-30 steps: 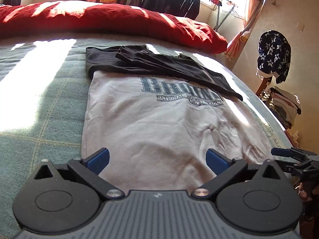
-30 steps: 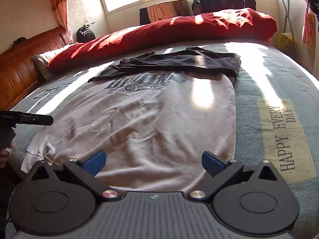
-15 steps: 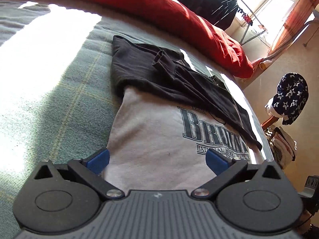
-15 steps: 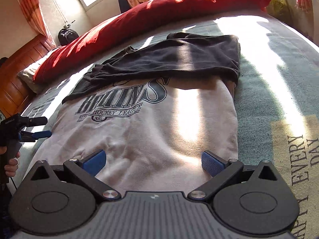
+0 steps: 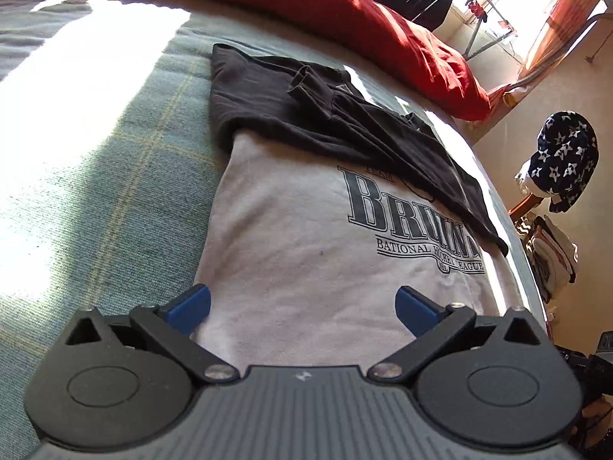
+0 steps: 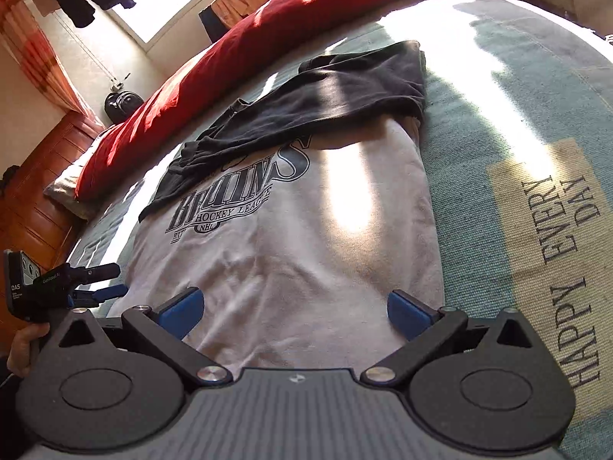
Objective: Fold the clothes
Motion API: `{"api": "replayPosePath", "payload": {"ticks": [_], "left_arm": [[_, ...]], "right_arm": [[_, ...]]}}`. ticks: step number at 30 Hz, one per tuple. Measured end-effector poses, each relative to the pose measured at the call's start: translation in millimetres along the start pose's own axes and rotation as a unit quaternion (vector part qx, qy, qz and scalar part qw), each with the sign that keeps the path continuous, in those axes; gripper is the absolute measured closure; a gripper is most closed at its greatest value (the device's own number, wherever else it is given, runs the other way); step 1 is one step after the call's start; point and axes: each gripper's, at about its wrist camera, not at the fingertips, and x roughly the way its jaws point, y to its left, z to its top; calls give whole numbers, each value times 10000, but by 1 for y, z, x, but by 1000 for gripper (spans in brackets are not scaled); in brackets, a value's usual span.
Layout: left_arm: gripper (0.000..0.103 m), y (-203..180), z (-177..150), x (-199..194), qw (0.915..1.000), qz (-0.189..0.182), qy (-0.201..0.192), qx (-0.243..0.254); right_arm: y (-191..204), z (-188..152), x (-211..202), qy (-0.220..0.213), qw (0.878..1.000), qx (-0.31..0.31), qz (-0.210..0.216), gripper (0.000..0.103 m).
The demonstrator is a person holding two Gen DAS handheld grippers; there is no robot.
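Your grey shirt (image 5: pixel 306 253) lies flat on the bed (image 5: pixel 115 176), its long axis running straight away from you, and a dark shirt (image 5: pixel 329 115) is draped across its far end. Both the left tongs (image 5: pixel 302 304) and the right tongs (image 6: pixel 293 308) are spread apart, empty, low over the near hem. The left tongs sit toward the shirt's left edge and the right toward its right edge, so each hand looks about equally near its own hem corner.
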Motion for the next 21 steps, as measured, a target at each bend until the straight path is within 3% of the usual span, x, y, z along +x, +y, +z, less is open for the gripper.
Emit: {"api": "replayPosePath", "payload": {"ticks": [2,6,9,13,15,18,21], "left_arm": [[1,-11,-4,-13,9999,-101,2,101],[1,-37,-29,-28,9969,-534,324,484],[1,-39,-53,-28,9957,-181,633,658],[1,-15,-72,-38,9962,292,589,570],[1,-13,-74,-52,9980,180,522,320],[1,-29,-81,-68,9977,5,423,532],[1,-46,-95,-69,9953,-461,514,684]], "right_arm": [[3,-4,-16,-102,9997,200,-97,0],[23,-17,-32,-88,9995,116,295,0],[38,-33,-32,74,9996,-78,277,0],[42,-51,-31,268,9995,-148,42,0],[42,-58,-33,311,9993,-180,-106,0],[44,-67,-37,365,9989,-255,-137,0],[49,-72,-35,416,9986,-332,-13,0]]}}
